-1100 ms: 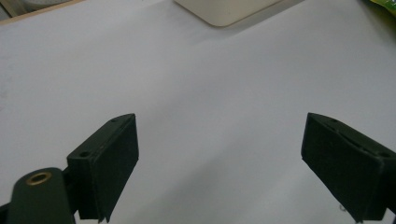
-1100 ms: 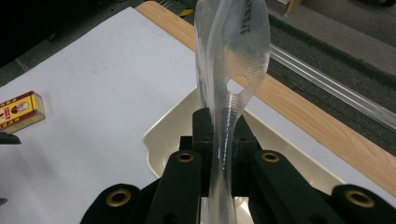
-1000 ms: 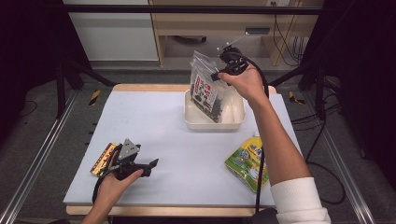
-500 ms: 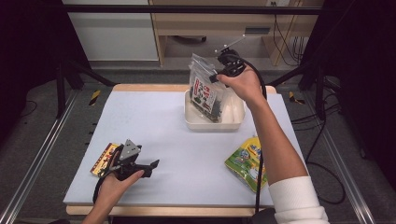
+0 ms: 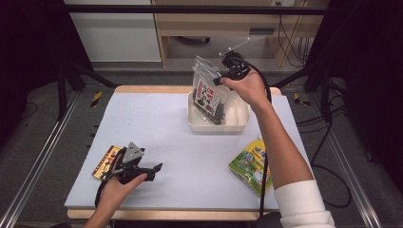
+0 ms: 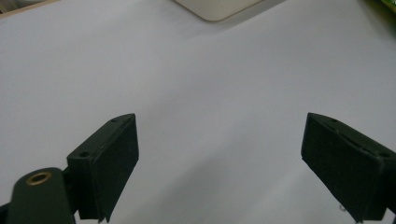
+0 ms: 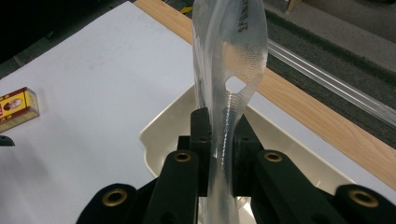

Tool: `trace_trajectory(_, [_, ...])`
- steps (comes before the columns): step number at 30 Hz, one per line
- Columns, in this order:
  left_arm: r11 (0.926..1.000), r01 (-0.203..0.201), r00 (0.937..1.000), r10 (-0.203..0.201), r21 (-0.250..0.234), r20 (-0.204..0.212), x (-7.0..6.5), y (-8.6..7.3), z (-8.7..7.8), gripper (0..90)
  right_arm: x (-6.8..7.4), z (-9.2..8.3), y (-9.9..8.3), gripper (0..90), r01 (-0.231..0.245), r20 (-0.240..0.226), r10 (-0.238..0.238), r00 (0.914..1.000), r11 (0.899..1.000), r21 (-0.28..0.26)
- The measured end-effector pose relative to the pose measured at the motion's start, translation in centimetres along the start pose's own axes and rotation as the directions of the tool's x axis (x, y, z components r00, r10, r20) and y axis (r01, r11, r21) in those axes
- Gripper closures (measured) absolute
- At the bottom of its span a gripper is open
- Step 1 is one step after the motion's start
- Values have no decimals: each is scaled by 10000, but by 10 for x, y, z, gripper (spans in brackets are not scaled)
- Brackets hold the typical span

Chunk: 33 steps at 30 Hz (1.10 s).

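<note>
While the person's left hand is resting low on the near left part of the desk, the left hand-held gripper is lying just above the pale sheet with its jaws spread wide and nothing between them; the left gripper view is showing two blocky black jaws with flat matte pads over bare white surface. Just beside that gripper, at the sheet's left edge, a small flat box printed in yellow and red is lying, partly covered by the gripper body. The desk is wearing a smooth, pale sheet over a light wooden top whose edge is showing along the far side.

Toward the middle and far side, a cream plastic tray, shallow with rounded corners, is sitting on the sheet. A clear glossy pouch with a red-and-white label and dark contents is standing upright, its lower end down in the tray. The right hand-held gripper is clenching the pouch by its transparent, finely textured top seal, beside a punched hang hole, as the right gripper view is showing.

Further right, near the front edge, a yellow-green crinkly packet is lying flat, the person's right forearm and the trailing black cable passing over its right side.
</note>
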<state>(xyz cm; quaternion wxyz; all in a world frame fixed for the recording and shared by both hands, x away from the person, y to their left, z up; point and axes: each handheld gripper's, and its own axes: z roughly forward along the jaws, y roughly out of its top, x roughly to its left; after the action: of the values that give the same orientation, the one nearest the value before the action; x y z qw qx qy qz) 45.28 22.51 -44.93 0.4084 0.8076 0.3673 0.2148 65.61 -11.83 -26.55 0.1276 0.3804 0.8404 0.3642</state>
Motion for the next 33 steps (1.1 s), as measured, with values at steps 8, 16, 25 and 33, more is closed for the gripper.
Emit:
trace_trajectory(8, [10000, 44, 10000, -44, -42, -45, 2, 0, -1, 111, 1, -4, -3, 634, -160, 198, 166, 9997, 9995, -280])
trace_trajectory(16, [10000, 22, 10000, -22, -27, -97, 3, 0, -2, 111, 11, -26, -5, 450, 21, -34, -24, 10000, 9958, -916])
trace_trajectory(25, [10000, 2, 9999, -3, -32, -149, 4, 0, -3, 111, 18, -62, -31, 288, 78, 334, -7, 9994, 9771, -2126])
trace_trajectory(33, [10000, -3, 9998, 3, -8, -186, 4, 0, -3, 111, 21, -89, -61, 182, 352, 916, -101, 9957, 9604, -2764])
